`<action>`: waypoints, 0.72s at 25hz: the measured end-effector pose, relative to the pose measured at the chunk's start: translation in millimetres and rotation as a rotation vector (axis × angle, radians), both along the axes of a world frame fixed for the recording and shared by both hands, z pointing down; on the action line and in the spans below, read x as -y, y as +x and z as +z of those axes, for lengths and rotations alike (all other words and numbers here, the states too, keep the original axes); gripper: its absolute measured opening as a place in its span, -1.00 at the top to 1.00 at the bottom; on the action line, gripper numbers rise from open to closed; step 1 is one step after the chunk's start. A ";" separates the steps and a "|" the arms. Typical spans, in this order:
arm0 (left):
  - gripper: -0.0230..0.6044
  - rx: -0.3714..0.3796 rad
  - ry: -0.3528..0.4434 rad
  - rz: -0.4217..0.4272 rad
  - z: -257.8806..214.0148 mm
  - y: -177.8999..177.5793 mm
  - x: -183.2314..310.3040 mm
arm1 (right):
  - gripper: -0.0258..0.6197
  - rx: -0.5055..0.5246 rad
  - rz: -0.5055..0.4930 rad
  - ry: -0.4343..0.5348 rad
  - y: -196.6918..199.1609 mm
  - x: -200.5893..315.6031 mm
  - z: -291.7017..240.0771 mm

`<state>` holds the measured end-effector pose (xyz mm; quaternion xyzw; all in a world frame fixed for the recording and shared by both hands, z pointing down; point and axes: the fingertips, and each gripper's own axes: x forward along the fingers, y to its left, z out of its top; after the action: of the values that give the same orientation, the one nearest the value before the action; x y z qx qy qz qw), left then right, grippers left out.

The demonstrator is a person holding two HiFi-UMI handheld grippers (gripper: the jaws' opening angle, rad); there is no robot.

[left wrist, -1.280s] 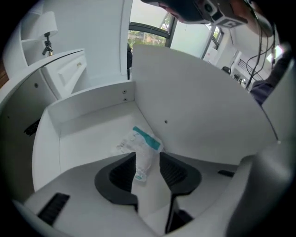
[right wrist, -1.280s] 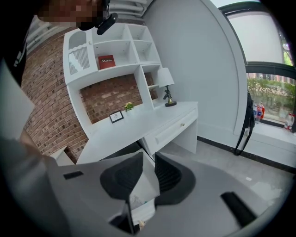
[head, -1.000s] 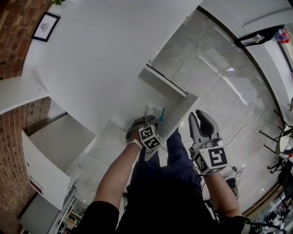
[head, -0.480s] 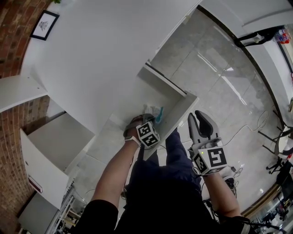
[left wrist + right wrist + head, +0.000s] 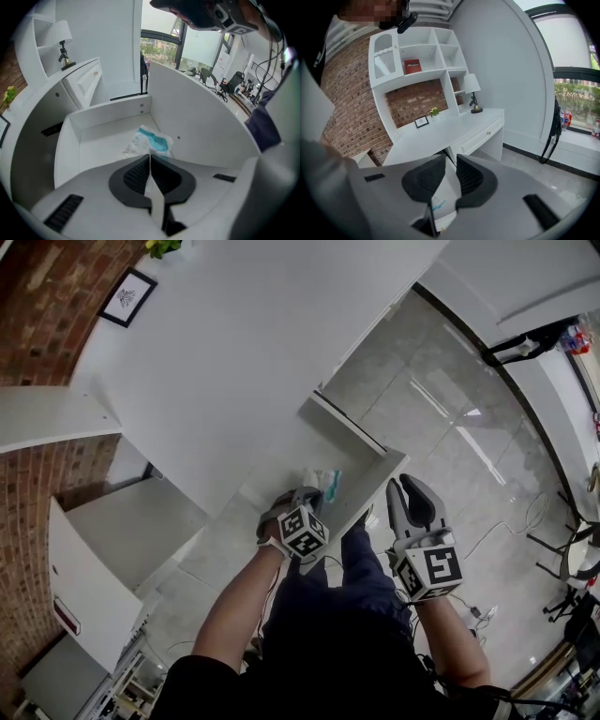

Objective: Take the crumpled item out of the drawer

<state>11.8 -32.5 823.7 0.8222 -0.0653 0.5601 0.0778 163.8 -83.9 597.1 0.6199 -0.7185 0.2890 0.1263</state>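
Head view, left gripper [image 5: 307,493]: points steeply down into the open white drawer [image 5: 373,482]; its marker cube [image 5: 303,532] faces the camera
Head view, crumpled item [image 5: 325,482]: a white and teal wrapper inside the drawer, right at the left gripper's tip
Head view, right gripper [image 5: 406,491]: held just outside the drawer's side wall, over the grey tiled floor [image 5: 450,427]; touching nothing
Head view, surroundings: white desk top [image 5: 234,362] beyond the drawer; brick wall [image 5: 47,343] and a framed picture [image 5: 128,296] at upper left

Left gripper view, left gripper [image 5: 150,157]: jaws together, pinching the near edge of the wrapper; a thin white strip runs down between the pads
Left gripper view, crumpled item [image 5: 152,139]: the rest of it spreads out ahead of the jaws over the drawer [image 5: 110,119] floor; whether it rests there or hangs clear I cannot tell

Right gripper view, right gripper [image 5: 450,161]: jaws apart; nothing between the pads
Right gripper view, drawer [image 5: 449,187]: seen through the gap below the jaws; a bit of the crumpled item [image 5: 438,205] shows in it
Right gripper view, background: desk [image 5: 440,129] with a lamp [image 5: 472,93], a small frame [image 5: 422,122] and a plant [image 5: 434,111]; shelves above hold a red book [image 5: 412,65]
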 end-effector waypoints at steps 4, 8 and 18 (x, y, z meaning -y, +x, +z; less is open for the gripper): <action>0.87 -0.054 0.020 -0.078 -31.5 0.7 3.8 | 0.71 -0.013 -0.020 0.032 -5.0 0.6 -18.2; 0.87 -0.116 0.070 -0.128 -71.9 -0.8 7.4 | 0.71 -0.026 -0.048 0.073 -14.2 0.2 -39.1; 0.87 -0.255 0.239 -0.272 -182.5 -37.0 34.5 | 0.73 -0.045 -0.119 0.160 -52.4 -3.3 -95.3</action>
<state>-25.2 -66.9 641.2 0.8734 -0.2311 0.4241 0.0623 111.4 -80.5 501.8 0.5907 -0.7717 0.2086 0.1095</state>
